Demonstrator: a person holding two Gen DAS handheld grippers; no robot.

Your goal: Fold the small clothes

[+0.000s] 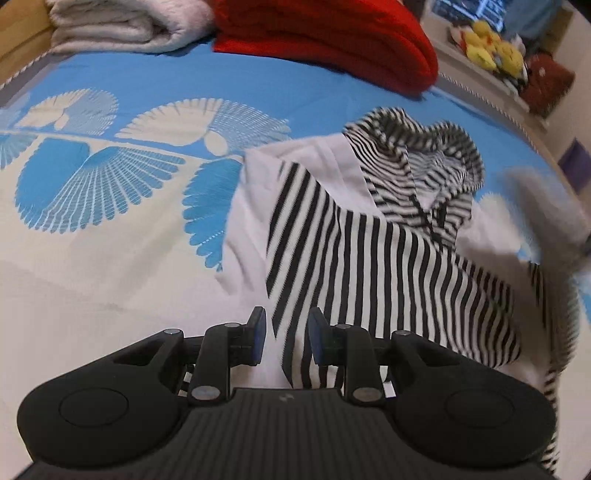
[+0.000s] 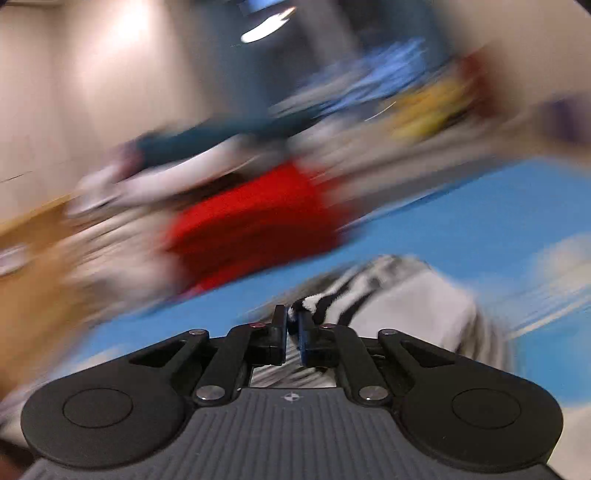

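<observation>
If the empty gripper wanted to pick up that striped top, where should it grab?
Probably the near hem of the striped top, just ahead of the open left gripper. That edge lies flat and thin on the bedspread, so coming in low from the near side suits it.

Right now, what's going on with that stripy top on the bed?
A person with a handheld gripper in each hand is folding a small black-and-white striped top on a blue patterned bedspread. The right gripper is shut on a bit of the striped cloth, and its view is blurred. The left gripper is open just above the top's near edge. Folded red and white items sit behind.
</observation>
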